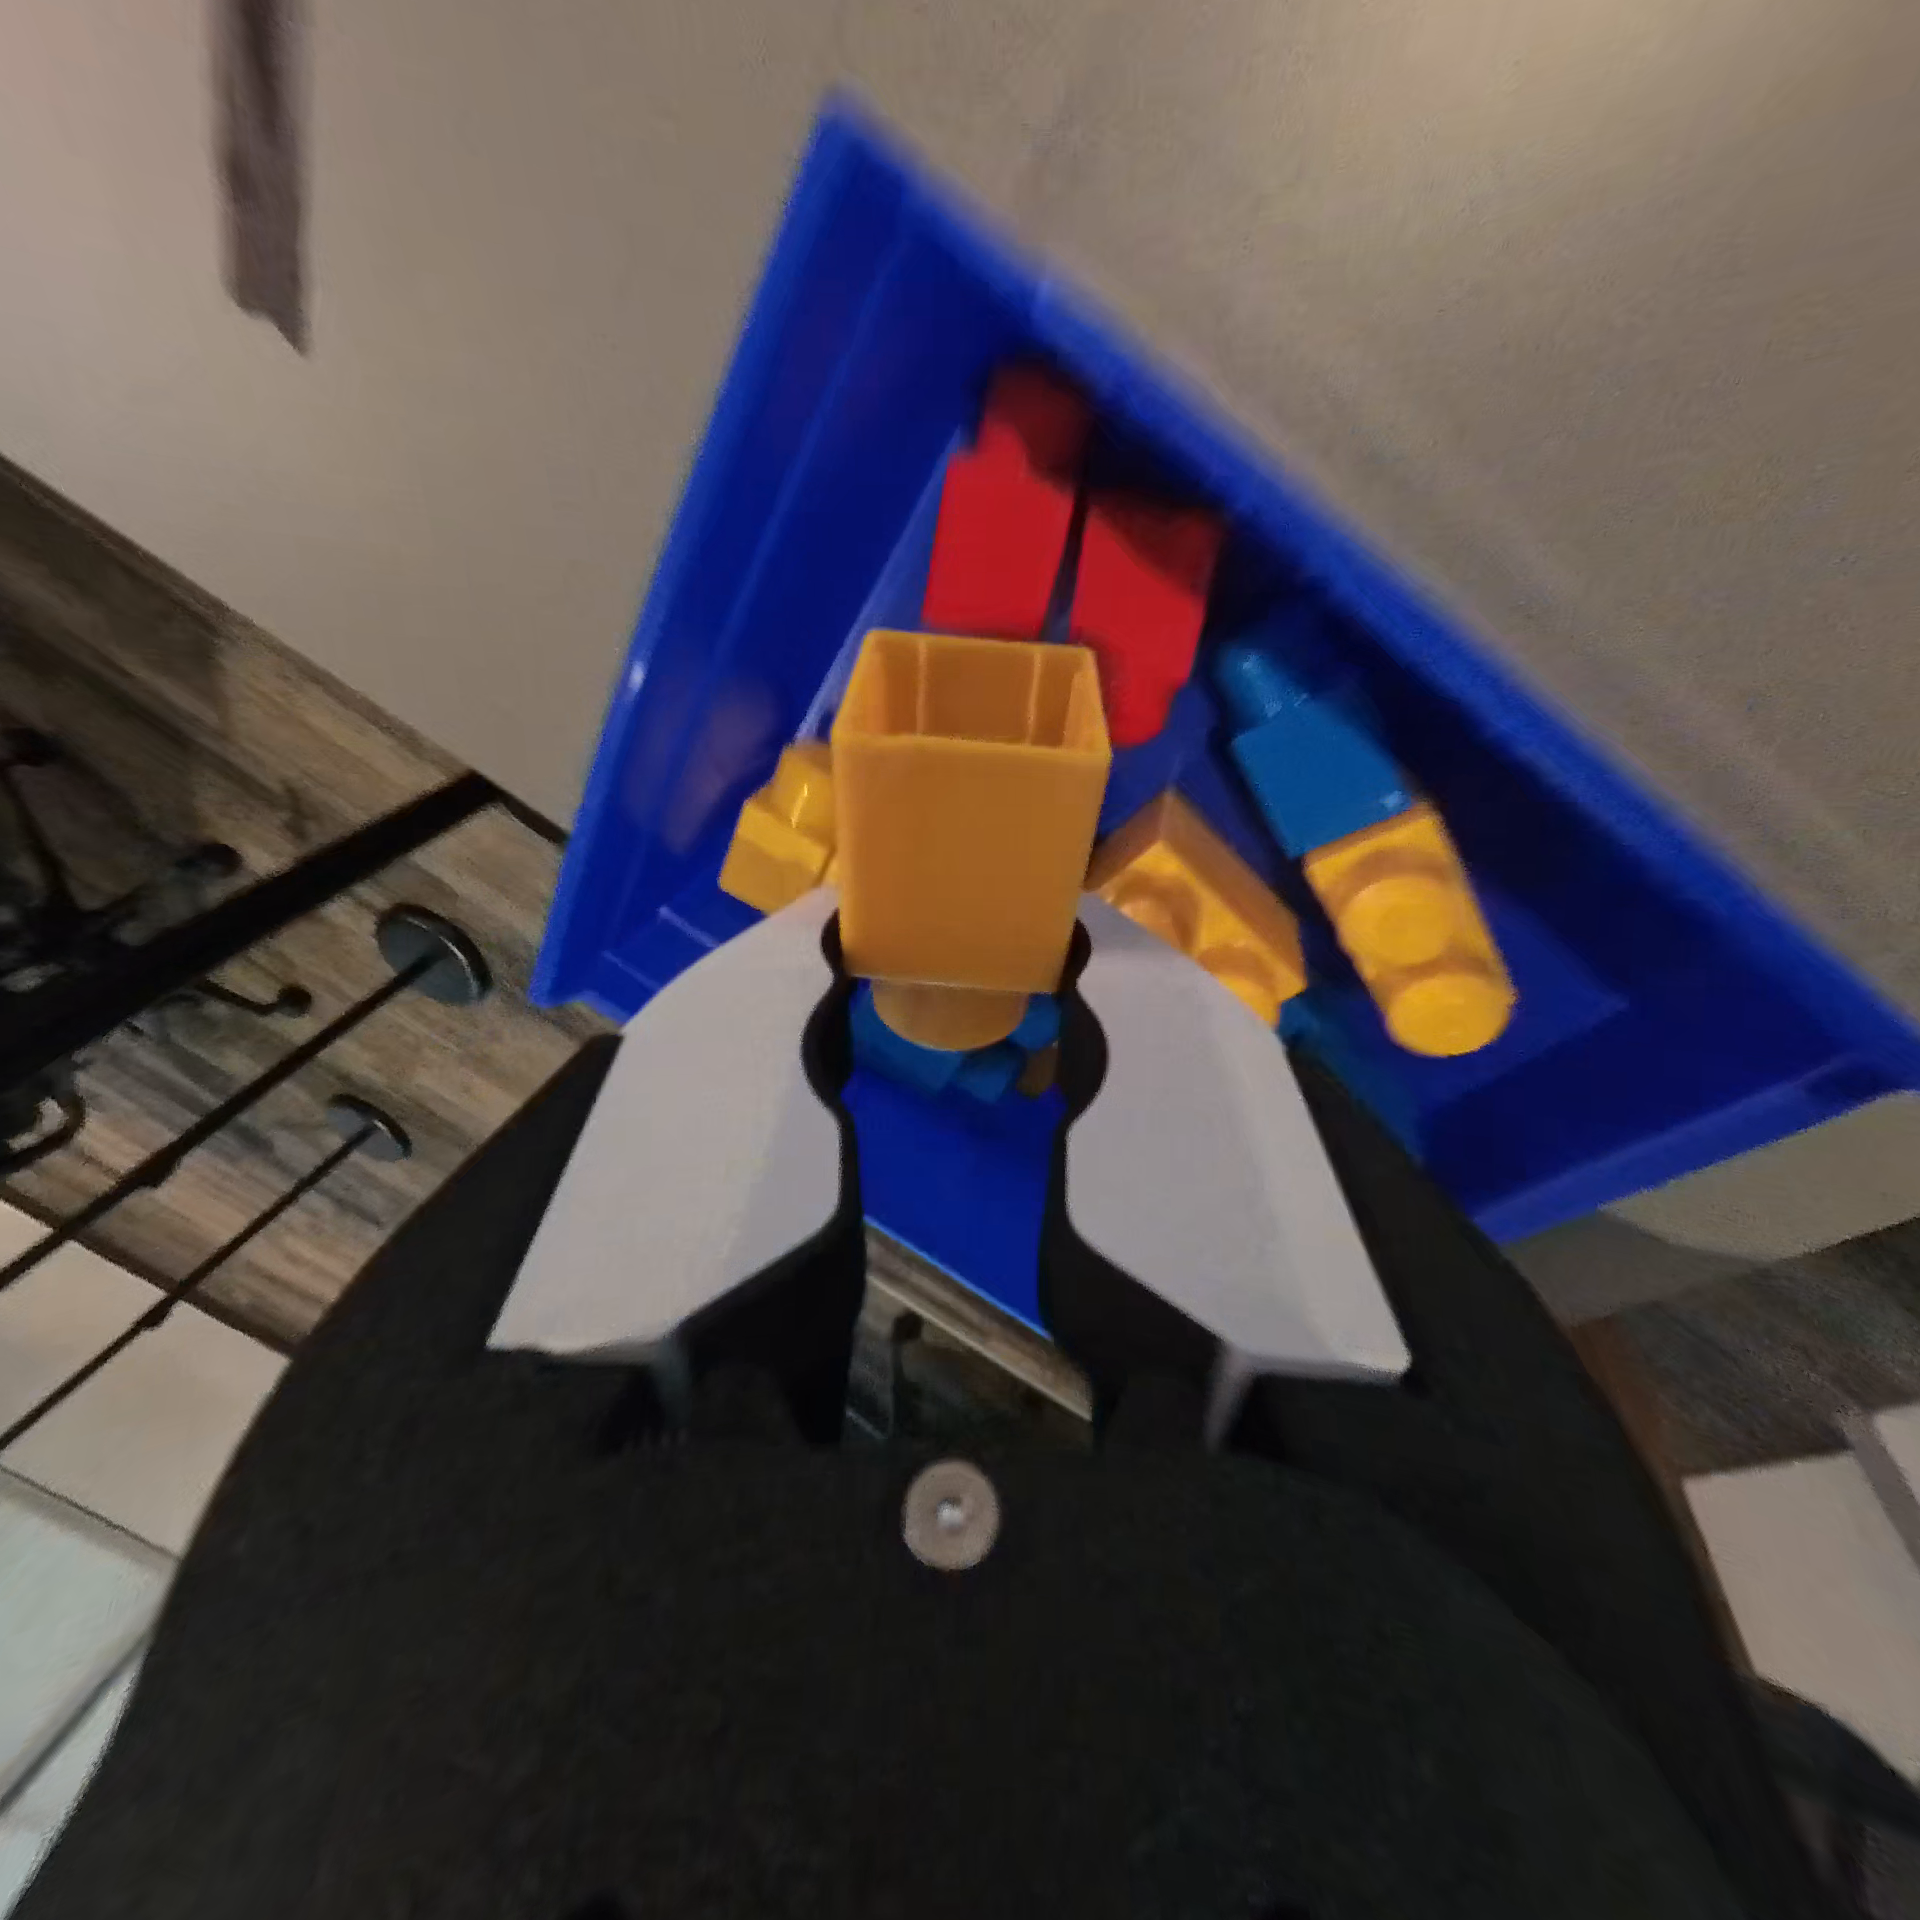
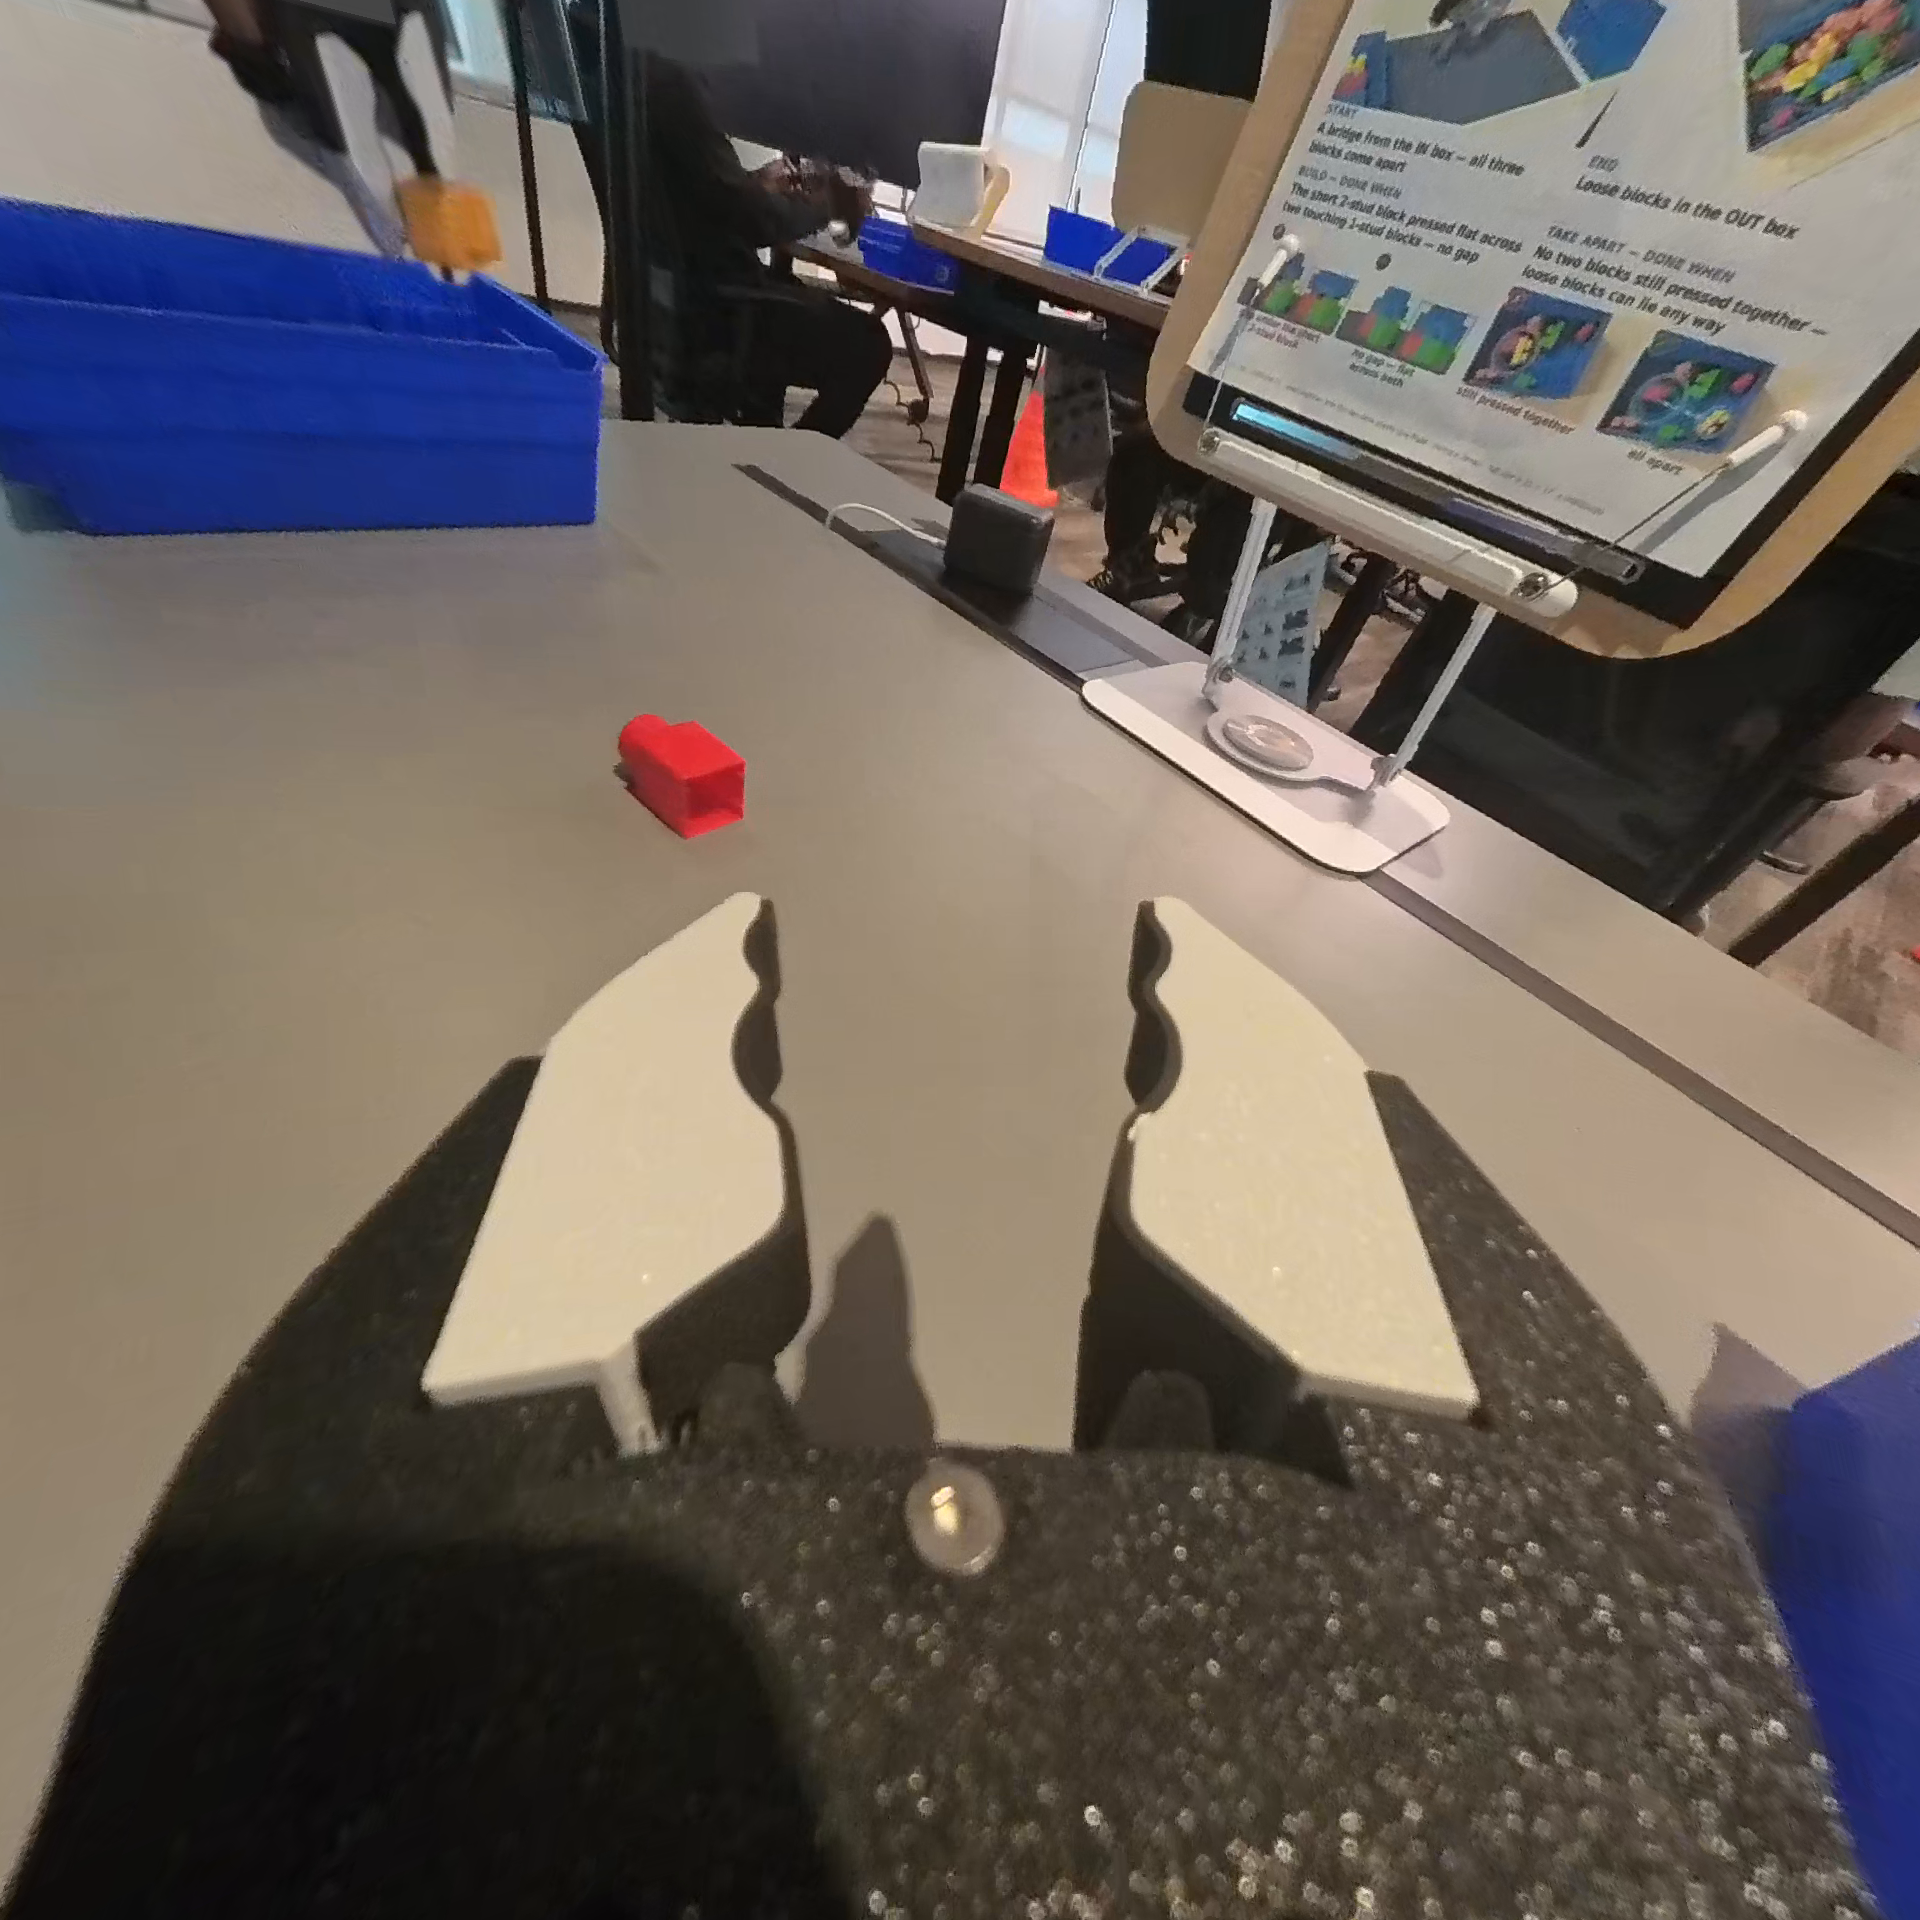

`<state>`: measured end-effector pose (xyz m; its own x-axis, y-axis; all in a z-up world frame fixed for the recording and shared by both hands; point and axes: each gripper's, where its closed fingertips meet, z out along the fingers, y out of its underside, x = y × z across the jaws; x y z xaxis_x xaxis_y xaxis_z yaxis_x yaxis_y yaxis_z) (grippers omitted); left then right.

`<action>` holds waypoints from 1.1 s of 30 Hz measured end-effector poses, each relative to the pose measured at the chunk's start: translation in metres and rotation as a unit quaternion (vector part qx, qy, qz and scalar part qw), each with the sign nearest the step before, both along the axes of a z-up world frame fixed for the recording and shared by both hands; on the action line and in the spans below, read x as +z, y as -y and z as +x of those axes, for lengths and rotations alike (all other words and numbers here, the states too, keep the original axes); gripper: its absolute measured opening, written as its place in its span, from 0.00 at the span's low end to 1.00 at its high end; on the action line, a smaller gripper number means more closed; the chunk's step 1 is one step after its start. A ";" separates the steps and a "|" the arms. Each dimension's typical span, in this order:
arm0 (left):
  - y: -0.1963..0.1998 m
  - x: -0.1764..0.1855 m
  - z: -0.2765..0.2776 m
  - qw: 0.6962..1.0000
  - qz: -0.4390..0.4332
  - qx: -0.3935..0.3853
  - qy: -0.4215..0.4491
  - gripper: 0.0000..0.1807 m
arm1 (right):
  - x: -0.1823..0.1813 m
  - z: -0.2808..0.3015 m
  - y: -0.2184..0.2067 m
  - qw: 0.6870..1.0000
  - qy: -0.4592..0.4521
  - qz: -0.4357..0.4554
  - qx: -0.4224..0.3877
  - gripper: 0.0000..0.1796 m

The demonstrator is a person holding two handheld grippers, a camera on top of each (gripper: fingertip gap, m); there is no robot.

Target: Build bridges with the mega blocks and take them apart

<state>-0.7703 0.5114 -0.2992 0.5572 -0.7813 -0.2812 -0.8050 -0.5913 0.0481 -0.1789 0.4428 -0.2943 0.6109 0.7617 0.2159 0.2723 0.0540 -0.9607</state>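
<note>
In the left wrist view my left gripper (image 1: 956, 935) is shut on a yellow one-stud block (image 1: 966, 821), held above a blue bin (image 1: 727, 582). The block's hollow underside faces away from the camera. The bin holds two red blocks (image 1: 1049, 561), a blue block (image 1: 1309, 758) and several yellow blocks (image 1: 1403, 935). In the right wrist view my right gripper (image 2: 954, 914) is open and empty, low over the grey table (image 2: 312, 935). A red one-stud block (image 2: 686, 774) lies on its side on the table ahead of it, slightly left. The left gripper with the yellow block (image 2: 449, 220) shows far left over the blue bin (image 2: 291, 416).
A tablet on a white stand (image 2: 1558, 312) stands at the table's right edge, with a small black box (image 2: 997, 540) on a dark strip beside it. Part of another blue bin (image 2: 1849, 1558) shows at the near right. A seated person (image 2: 769, 312) and other tables are behind. About 60 cm separates my left fingertips from my right.
</note>
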 end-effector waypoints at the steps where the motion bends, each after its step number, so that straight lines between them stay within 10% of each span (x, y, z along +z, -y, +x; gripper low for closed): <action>1: -0.001 0.008 0.018 1.000 0.009 -0.011 0.010 0.20 | 0.000 0.000 0.001 1.000 -0.002 -0.001 0.002 0.36; 14: 0.001 -0.078 0.231 0.980 -0.077 -0.168 0.074 0.20 | 0.006 0.019 0.021 1.000 0.002 0.008 -0.009 0.36; 33: -0.020 -0.119 0.299 0.966 -0.118 -0.212 0.089 0.20 | -0.002 0.041 0.033 0.999 0.008 -0.002 -0.041 0.36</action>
